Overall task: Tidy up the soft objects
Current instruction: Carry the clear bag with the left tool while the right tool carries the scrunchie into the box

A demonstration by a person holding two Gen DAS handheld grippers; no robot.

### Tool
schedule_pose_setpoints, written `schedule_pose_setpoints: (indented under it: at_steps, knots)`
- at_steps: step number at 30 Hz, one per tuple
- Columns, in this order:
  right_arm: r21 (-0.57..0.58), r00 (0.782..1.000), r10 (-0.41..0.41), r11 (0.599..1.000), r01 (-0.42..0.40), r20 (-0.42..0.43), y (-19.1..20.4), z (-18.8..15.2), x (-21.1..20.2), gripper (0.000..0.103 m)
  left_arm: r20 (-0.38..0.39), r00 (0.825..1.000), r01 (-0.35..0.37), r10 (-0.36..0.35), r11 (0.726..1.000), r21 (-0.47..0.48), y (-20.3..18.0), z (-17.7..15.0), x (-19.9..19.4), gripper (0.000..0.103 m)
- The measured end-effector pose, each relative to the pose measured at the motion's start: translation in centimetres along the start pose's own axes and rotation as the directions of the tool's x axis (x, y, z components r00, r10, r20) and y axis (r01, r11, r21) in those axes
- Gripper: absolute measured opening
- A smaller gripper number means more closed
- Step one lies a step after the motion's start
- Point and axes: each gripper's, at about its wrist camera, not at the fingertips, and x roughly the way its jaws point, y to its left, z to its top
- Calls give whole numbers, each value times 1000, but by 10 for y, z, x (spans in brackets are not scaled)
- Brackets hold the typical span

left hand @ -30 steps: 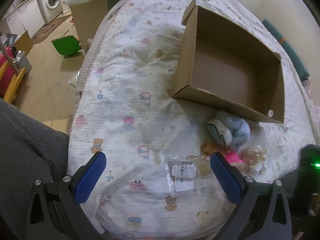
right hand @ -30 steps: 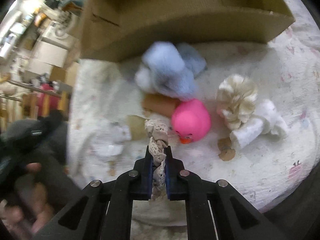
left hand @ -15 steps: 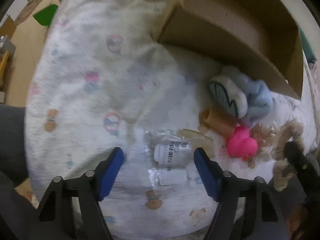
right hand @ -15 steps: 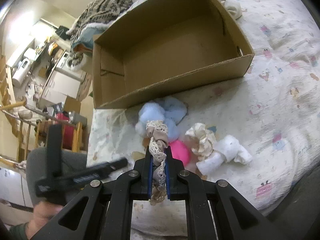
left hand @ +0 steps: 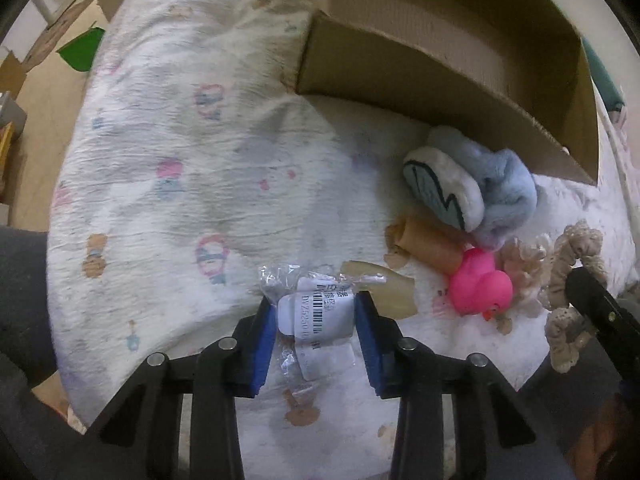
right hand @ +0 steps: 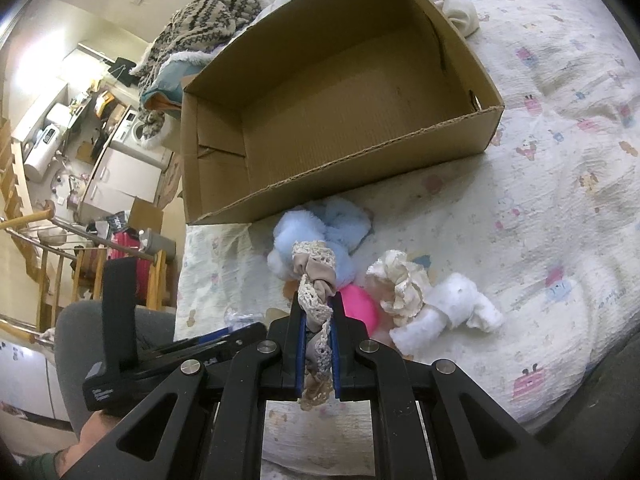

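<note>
My left gripper [left hand: 316,312] has its blue pads on either side of a clear plastic packet with a white barcode label [left hand: 316,308] on the bed; the jaws are closed in on it. My right gripper [right hand: 318,320] is shut on a beige lace scrunchie [right hand: 314,276], held above the bed; it also shows in the left wrist view [left hand: 572,276]. On the bed lie a blue plush [left hand: 480,188], a pink rubber duck [left hand: 480,286], a cream scrunchie [right hand: 396,284] and a white plush [right hand: 448,316]. The open cardboard box [right hand: 340,92] stands behind them.
A tan roll [left hand: 428,246] lies beside the duck. The bed has a patterned white cover [left hand: 180,160]. A knitted blanket [right hand: 200,20] is piled behind the box. The floor to the left holds a green bin [left hand: 80,50], wooden rails and appliances.
My left gripper has moved down onto the packet and its jaws have narrowed around it. My right gripper has lifted the lace scrunchie up and back from the pile.
</note>
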Motion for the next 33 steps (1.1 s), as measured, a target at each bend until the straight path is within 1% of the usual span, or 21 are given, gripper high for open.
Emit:
schedule_pose_setpoints:
  at_steps: [2,5,8,14,15,20,24,29,33]
  knots:
    - [3,1000,-1,1000,1,1,0,0,-1,11,22,1000,-3,3,1000,-10,5,-4,-9,35]
    - [-1,1000,-5,1000,5,2,1,0,-1,11,65,998,-25,26,999,-25,10,-7,-20,33]
    - [-10,1000,-13,1000,13,6,2,-1,-1,11,79,997,-23,24,1000,-18,8,-12,-29,28]
    - [-12,999,-34,999,34,16,3,-1,-4,11,105,994,-26,25,1000,1,2,-12,-41,25]
    - [-12,999,-37,999,37,19,2,-1,-4,11,107,994,-28,27,1000,6,-3,-5,-42,24]
    - [-21,999,-37,999,38,36,9,-1,-11,11,145,989,-19,17,1000,11,0,-5,-53,23]
    - [-33,998,-33,999,35,54,14,3,-19,11,205,979,-24,19,999,22,0,0,-76,23]
    - [-32,995,-15,999,18,100,16,17,-32,11,289,957,-27,13,999,46,-4,16,-105,23]
    - [-74,987,-31,996,44,157,22,32,-44,11,329,944,-18,-5,998,67,-11,32,-123,23]
